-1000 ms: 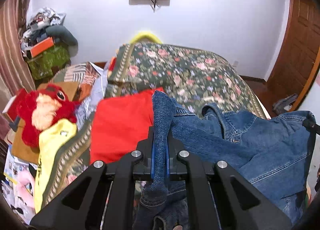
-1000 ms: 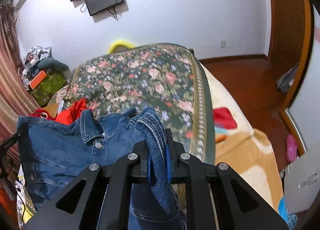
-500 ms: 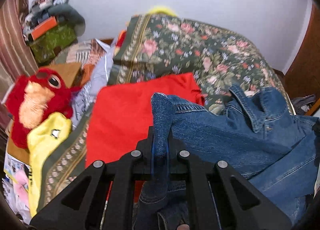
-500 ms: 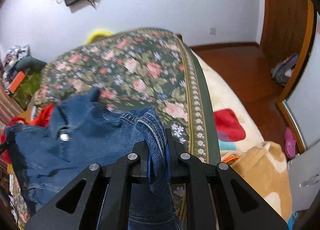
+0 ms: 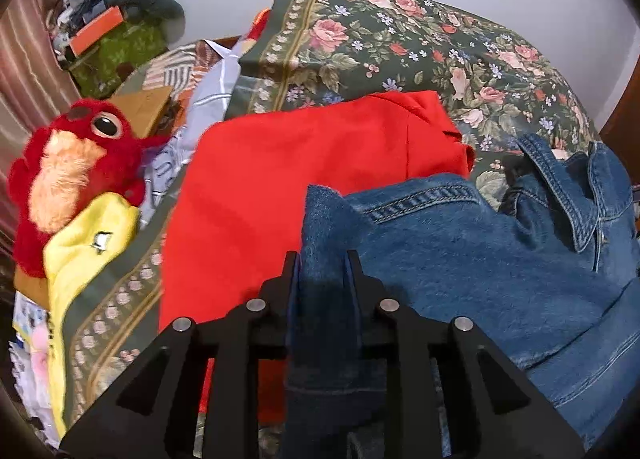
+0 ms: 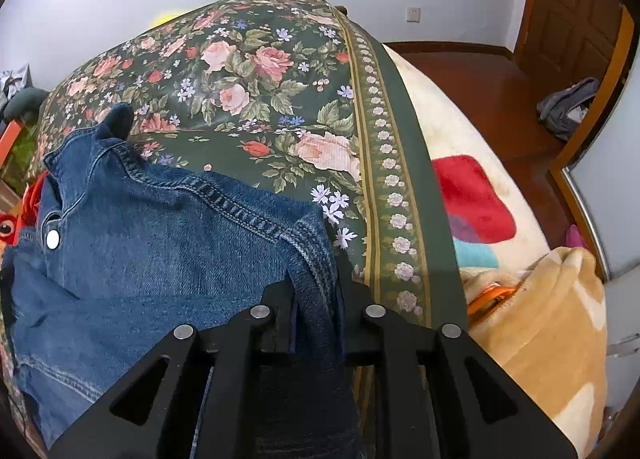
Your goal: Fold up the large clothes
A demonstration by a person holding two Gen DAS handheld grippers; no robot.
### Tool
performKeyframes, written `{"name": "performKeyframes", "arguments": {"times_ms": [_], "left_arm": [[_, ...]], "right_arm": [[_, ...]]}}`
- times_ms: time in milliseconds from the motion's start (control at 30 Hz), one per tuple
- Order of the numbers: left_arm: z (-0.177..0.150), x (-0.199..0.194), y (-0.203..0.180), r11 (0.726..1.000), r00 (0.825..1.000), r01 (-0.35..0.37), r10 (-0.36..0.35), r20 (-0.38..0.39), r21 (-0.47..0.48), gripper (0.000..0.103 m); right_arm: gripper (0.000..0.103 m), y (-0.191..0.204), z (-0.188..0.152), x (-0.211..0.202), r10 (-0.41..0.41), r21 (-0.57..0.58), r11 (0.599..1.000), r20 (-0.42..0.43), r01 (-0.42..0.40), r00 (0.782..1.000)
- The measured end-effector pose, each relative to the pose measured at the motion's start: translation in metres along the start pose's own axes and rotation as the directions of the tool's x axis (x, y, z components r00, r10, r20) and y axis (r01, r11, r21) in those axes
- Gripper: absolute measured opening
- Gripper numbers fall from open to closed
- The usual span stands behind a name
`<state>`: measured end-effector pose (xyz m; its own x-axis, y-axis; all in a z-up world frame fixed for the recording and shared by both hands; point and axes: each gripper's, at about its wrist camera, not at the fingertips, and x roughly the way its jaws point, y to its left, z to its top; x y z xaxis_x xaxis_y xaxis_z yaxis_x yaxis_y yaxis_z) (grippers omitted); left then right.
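Observation:
A blue denim jacket [image 5: 480, 259] is stretched between my two grippers over the floral bedspread [image 5: 400, 39]. My left gripper [image 5: 322, 271] is shut on one shoulder of the jacket, which overlaps a red garment [image 5: 300, 179] lying flat on the bed. In the right wrist view my right gripper [image 6: 316, 291] is shut on the jacket's [image 6: 140, 251] other shoulder. The collar [image 6: 92, 147] points away from me and a white snap button [image 6: 52, 239] shows at the left.
A red plush toy [image 5: 68, 175] and a yellow cloth [image 5: 80, 255] lie at the bed's left edge, with clutter behind them [image 5: 108, 31]. A cream and tan blanket [image 6: 540, 319] lies at the right of the bedspread [image 6: 260, 79]. A wooden door [image 6: 576, 7] stands at the far right.
Both grippers have lowered and moved forward with the jacket. The jacket has come down toward the bedspread and spread out, its collar now further away.

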<state>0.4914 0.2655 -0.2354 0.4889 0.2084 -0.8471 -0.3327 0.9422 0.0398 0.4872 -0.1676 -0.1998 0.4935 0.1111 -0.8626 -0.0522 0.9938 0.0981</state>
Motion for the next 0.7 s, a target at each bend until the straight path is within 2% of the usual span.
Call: {"name": "performKeyframes", "arguments": {"times_ms": [100,233,367,433,533,633,700], "left_arm": [[-0.003,-0.013,-0.001,0.999,0.999,-0.032,0.033,-0.011,0.041,0.023],[-0.008,-0.038,-0.002,0.997,1.000,-0.027,0.028,-0.010,0.067,0.023],[-0.015,-0.076,-0.003,0.996,1.000,-0.002,0.001,0.018,0.084,0.025],[-0.019,-0.096,-0.003,0.996,0.999,0.016,-0.019,0.040,0.088,0.028],[-0.025,-0.124,-0.003,0.995,0.997,0.027,-0.034,0.072,0.098,0.034],[-0.034,-0.155,-0.002,0.993,0.992,0.054,-0.065,0.106,0.101,0.044],[-0.043,-0.174,0.001,0.992,0.988,0.075,-0.088,0.125,0.104,0.050]], "right_arm": [[0.016,0.002,0.000,-0.019,-0.008,-0.020,1.000,0.007,0.009,1.000],[0.021,0.001,-0.001,-0.051,0.005,-0.009,1.000,0.020,-0.004,1.000],[0.039,0.004,-0.002,-0.086,0.041,0.004,0.999,0.053,-0.041,0.998],[0.040,0.006,-0.004,-0.107,0.050,-0.009,0.999,0.087,-0.049,0.995],[0.042,0.013,-0.011,-0.143,0.063,-0.037,0.998,0.129,-0.059,0.990],[0.057,0.022,-0.021,-0.173,0.067,-0.076,0.996,0.176,-0.054,0.982],[0.060,0.029,-0.028,-0.187,0.060,-0.116,0.993,0.208,-0.036,0.976]]}}
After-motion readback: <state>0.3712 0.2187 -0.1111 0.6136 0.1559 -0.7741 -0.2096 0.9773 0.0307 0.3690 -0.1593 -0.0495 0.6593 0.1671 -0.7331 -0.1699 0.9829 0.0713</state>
